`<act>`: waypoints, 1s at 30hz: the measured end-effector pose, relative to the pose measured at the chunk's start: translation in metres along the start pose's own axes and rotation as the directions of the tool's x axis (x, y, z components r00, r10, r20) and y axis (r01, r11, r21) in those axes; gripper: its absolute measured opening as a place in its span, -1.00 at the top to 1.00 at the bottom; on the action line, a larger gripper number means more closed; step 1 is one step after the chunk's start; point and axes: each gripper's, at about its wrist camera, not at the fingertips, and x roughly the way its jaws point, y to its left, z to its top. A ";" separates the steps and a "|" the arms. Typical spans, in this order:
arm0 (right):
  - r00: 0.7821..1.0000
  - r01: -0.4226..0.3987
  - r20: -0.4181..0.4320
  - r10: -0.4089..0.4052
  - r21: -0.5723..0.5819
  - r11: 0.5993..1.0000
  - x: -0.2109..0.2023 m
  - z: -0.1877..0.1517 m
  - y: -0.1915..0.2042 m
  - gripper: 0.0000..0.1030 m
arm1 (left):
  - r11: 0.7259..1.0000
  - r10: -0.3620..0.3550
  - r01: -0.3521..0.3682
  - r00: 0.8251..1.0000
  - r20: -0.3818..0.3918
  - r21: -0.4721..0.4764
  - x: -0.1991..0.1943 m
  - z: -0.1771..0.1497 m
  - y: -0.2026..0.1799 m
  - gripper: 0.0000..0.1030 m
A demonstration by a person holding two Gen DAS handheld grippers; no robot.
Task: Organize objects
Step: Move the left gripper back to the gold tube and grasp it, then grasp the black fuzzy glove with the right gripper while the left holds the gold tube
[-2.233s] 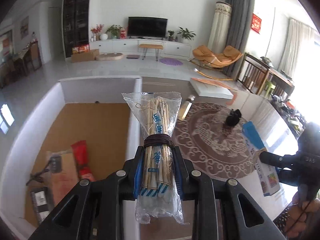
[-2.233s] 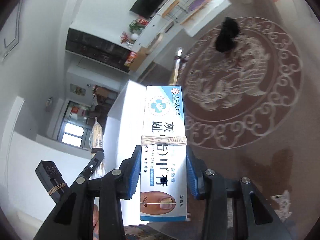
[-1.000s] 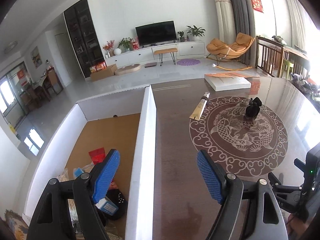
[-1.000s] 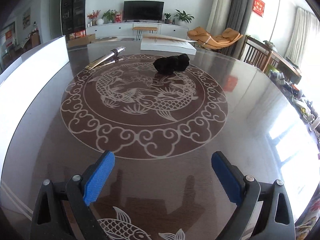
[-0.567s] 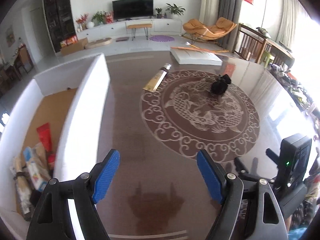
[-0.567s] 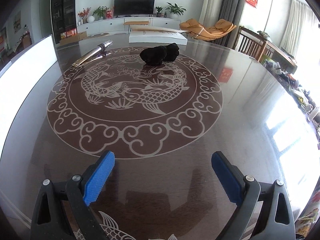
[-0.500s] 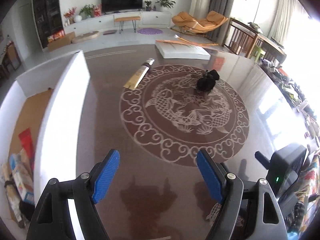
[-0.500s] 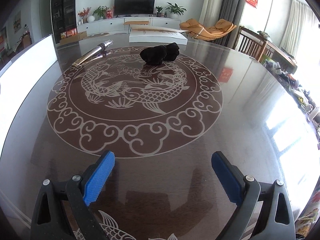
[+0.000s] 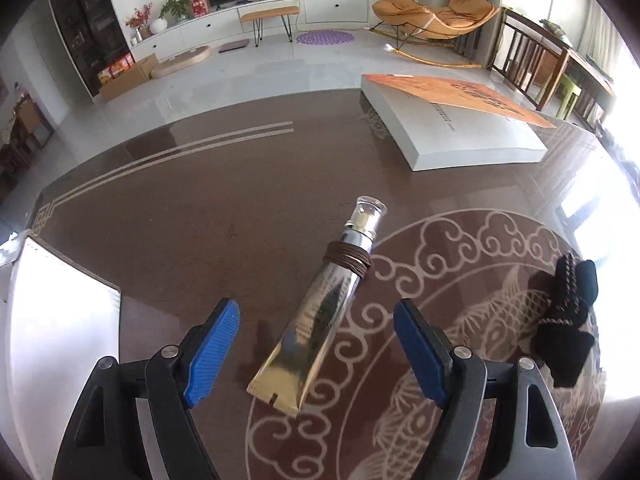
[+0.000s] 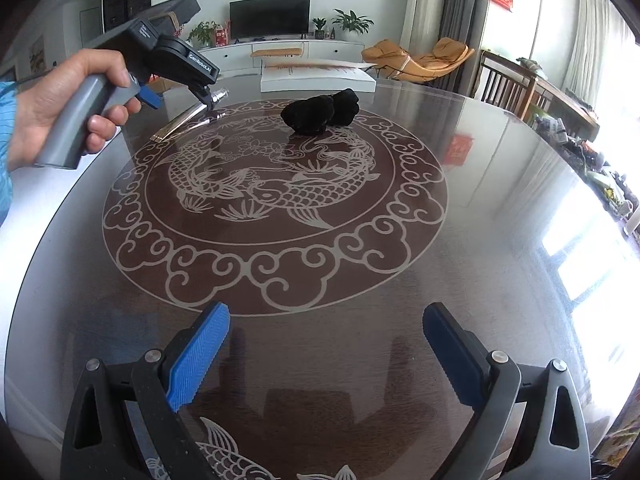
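A shiny gold and silver tube (image 9: 320, 312) with a brown band round its neck lies on the dark table, cap pointing away. My left gripper (image 9: 316, 354) hangs open just above it, its blue pads (image 9: 212, 350) on either side of the tube's flat end, not touching. A black knitted bundle (image 9: 566, 320) lies to the right of the tube. In the right wrist view the left gripper's body (image 10: 176, 66), held by a hand (image 10: 60, 100), hovers over the tube (image 10: 184, 118) beside the black bundle (image 10: 320, 112). My right gripper (image 10: 326, 352) stands open over bare table near the front.
A thick white book with an orange cover (image 9: 452, 124) lies at the table's far edge. A corner of the white box wall (image 9: 60, 320) shows at the left. The round fish pattern (image 10: 276, 200) fills the table's middle. Beyond the table is a living room.
My left gripper has swung right and forward from the white box, and sunk over the gold tube. Its jaws stayed open. The right gripper has kept still.
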 end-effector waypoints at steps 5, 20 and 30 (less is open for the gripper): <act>0.999 -0.042 -0.020 0.043 0.058 0.997 0.004 0.001 -0.010 -0.90 | 0.999 0.040 -0.040 0.999 0.020 0.033 0.023 0.006 -0.006 -0.56; 0.995 -0.084 -0.041 0.090 0.132 0.988 0.008 0.000 -0.023 -0.90 | 0.990 0.050 -0.031 0.990 0.130 -0.141 -0.069 -0.177 0.012 0.50; 0.969 -0.149 -0.175 0.175 0.156 0.977 0.076 0.088 -0.030 -1.00 | 0.999 0.034 -0.027 0.978 0.207 -0.036 -0.105 -0.254 0.005 0.48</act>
